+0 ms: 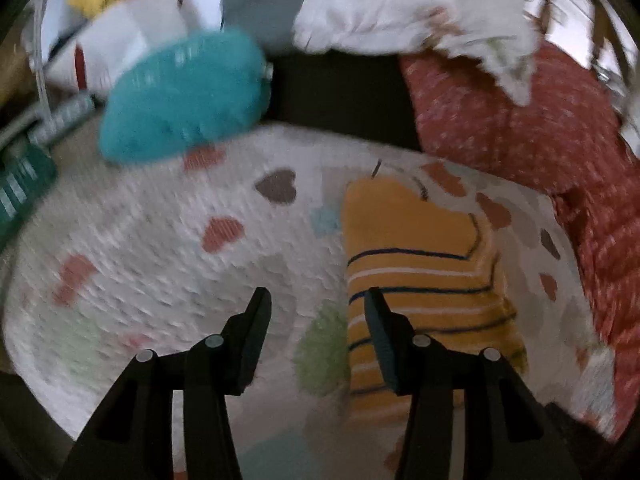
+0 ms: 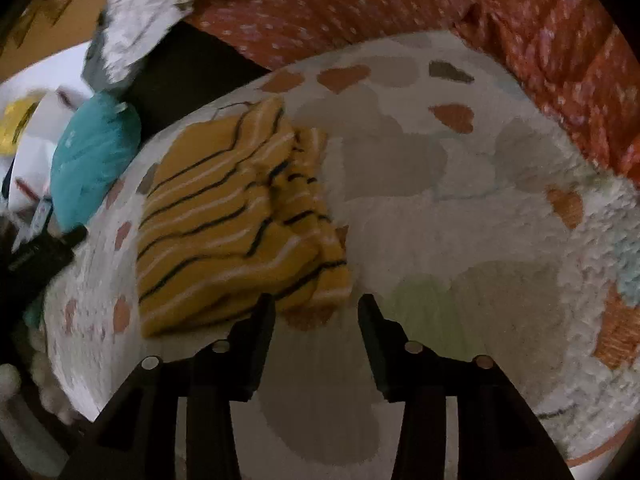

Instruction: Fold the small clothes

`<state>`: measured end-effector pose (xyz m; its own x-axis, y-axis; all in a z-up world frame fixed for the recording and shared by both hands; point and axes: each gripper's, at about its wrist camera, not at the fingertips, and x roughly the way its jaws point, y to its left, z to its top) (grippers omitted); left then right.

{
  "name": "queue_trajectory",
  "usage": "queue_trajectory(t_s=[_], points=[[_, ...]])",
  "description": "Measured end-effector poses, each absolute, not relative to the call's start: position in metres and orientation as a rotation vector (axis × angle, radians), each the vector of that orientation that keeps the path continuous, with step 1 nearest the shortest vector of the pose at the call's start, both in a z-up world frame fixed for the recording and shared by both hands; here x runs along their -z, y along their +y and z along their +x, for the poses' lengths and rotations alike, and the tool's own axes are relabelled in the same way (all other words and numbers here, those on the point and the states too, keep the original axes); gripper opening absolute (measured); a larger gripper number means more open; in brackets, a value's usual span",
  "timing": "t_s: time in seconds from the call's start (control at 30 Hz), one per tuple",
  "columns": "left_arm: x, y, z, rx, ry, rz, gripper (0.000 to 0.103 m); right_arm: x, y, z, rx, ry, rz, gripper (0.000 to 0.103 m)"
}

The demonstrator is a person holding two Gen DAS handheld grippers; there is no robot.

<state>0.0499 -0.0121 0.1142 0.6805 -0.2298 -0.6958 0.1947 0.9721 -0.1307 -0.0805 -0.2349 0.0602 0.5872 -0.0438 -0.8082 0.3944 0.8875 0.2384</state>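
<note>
Plainly, both tools hang free above the work. The left hand-held gripper (image 1: pixel 316 300) stands partly open with nothing between its jaws; its right finger lies in front of the near edge of the yellow striped garment (image 1: pixel 420 264), and whether it touches the cloth cannot be told. The right hand-held gripper (image 2: pixel 316 306) is likewise partly open and empty, its tips just beside the garment's near corner (image 2: pixel 240 216), with bare mat showing in the gap between the fingers.

The garment, mustard yellow with dark and white stripes, lies folded into a compact bundle on a white fluffy mat (image 1: pixel 168 264) patterned with coloured hearts. A teal plush thing (image 1: pixel 184 96) sits at the mat's far left edge. A red dotted cloth (image 2: pixel 440 8) curves round the mat's far side, and a white cloth with brown marks (image 1: pixel 412 4) lies beyond it.
</note>
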Motion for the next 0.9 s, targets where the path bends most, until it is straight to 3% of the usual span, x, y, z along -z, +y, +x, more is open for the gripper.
queue_trajectory(t_s=[0.07,0.37,0.6,0.9], points=[[-0.128,-0.004,0.033,0.234,0.764,-0.036,0.068,-0.064,-0.226,-0.09,0.252,0.905,0.419,0.053],[-0.213,0.045,-0.061,0.118,0.495,-0.068,0.103,-0.081,-0.192,-0.132,0.238,0.887,0.419,0.054],[-0.246,0.048,-0.097,0.091,0.485,-0.039,0.103,-0.106,-0.177,-0.163,0.232,0.823,0.381,0.058],[-0.201,0.025,-0.114,0.164,0.702,0.028,0.103,-0.111,-0.169,-0.185,0.245,0.798,0.363,0.065]])
